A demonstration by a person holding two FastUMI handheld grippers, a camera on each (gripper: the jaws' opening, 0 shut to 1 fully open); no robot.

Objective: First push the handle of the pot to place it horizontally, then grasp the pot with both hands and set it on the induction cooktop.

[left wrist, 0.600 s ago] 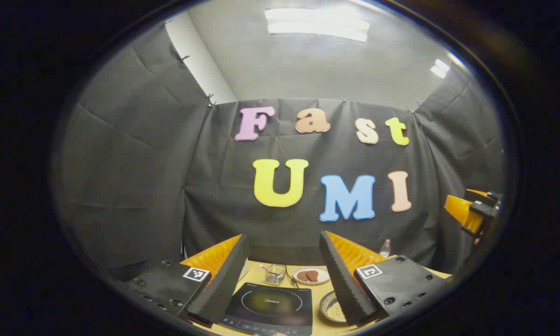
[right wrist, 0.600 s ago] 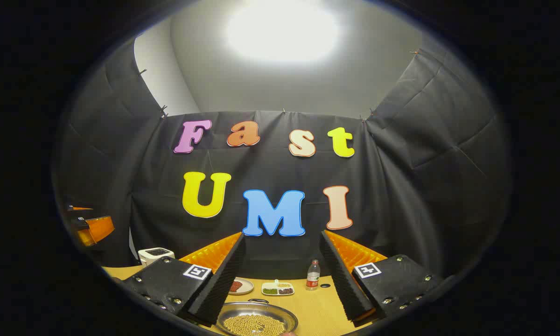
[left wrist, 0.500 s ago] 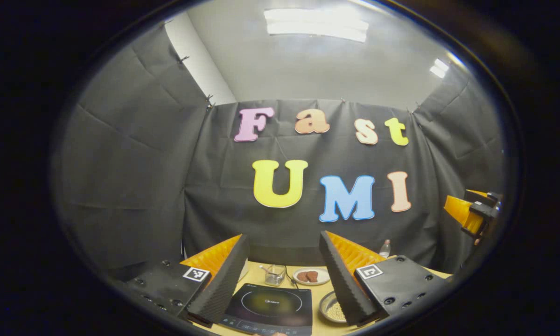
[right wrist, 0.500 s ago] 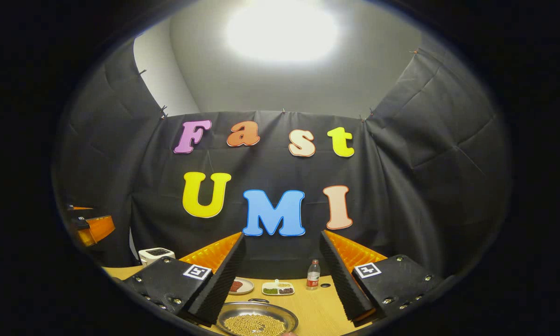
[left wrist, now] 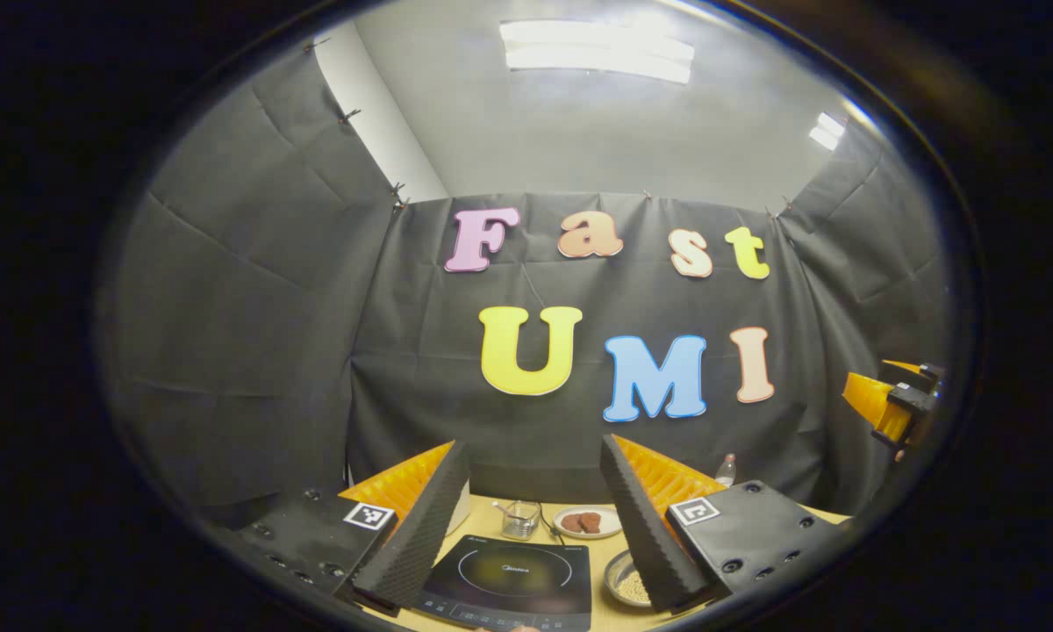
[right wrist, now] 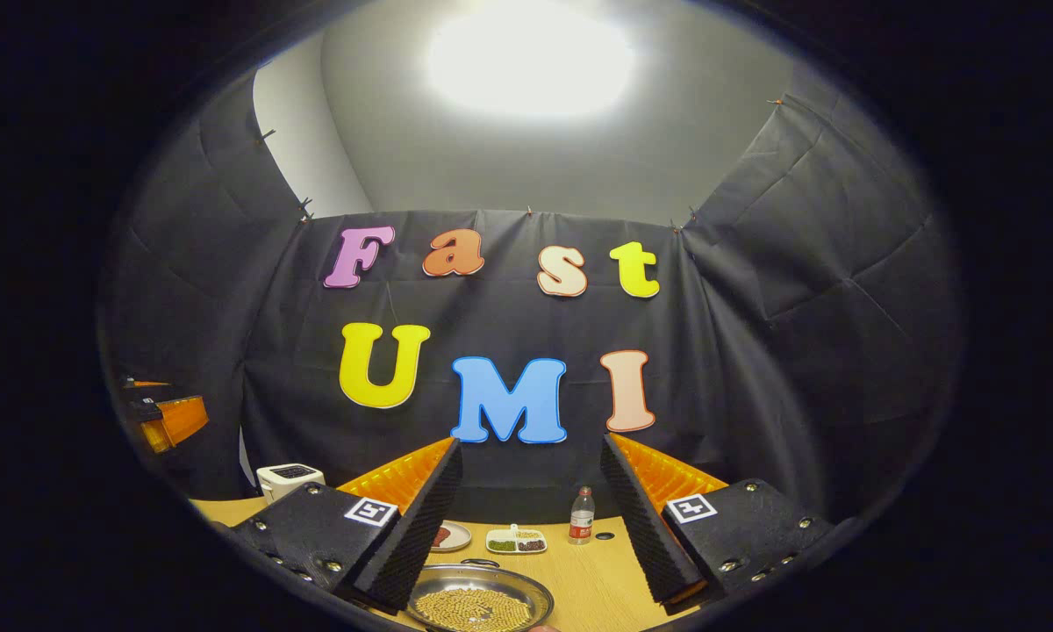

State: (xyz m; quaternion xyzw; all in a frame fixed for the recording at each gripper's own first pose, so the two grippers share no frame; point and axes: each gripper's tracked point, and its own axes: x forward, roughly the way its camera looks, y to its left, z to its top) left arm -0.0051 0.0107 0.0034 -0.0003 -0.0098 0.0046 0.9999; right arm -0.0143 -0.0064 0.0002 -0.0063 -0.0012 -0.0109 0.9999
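The pot (right wrist: 478, 604) is a shallow metal pan full of pale beans, low in the right gripper view between the fingers. A thin dark handle (right wrist: 479, 563) shows at its far rim. My right gripper (right wrist: 531, 443) is open, held above it and holding nothing. In the left gripper view the black induction cooktop (left wrist: 509, 575) lies on the wooden table below my open, bare left gripper (left wrist: 533, 448). The pot (left wrist: 625, 581) sits right of the cooktop, partly behind a finger. The right gripper (left wrist: 895, 404) shows at the right edge, and the left gripper (right wrist: 162, 417) at the left edge.
Behind the cooktop stand a glass cup (left wrist: 519, 518) and a plate of brown food (left wrist: 586, 521). A bottle (right wrist: 582, 516), a divided dish (right wrist: 516, 542) and a white appliance (right wrist: 290, 478) stand along the table's back edge by the cloth wall.
Both views have tipped down slightly, so a little more of the table, cooktop and pot shows. Both grippers stay open.
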